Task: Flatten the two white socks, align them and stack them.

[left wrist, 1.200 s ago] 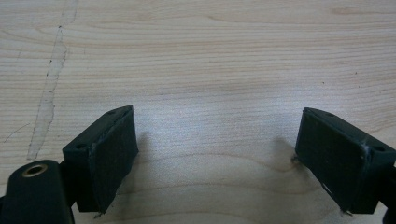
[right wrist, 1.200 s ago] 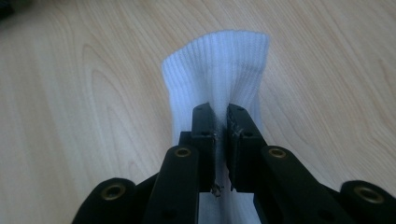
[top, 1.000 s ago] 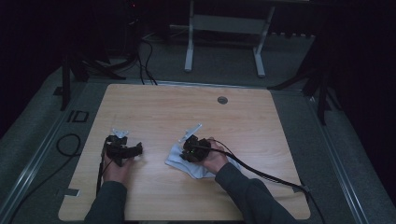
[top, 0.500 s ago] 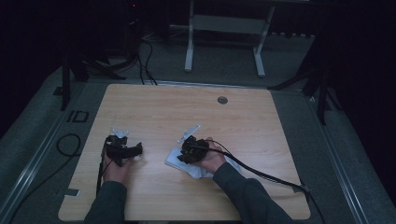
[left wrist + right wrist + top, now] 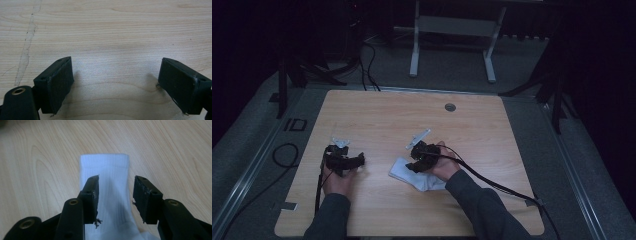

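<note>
Your right gripper [image 5: 115, 195], whose jaws have just been opening and grip nothing, hangs over the white sock [image 5: 106, 170] lying flat on the table [image 5: 377, 115], its long axis running straight ahead between them, while your wide-open left gripper [image 5: 115, 82] sits well apart.

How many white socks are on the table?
1. A white sock lies flat on the wooden table, under the right gripper, whose jaws have just been opening above it. Another could be hidden beneath the hand.
</note>
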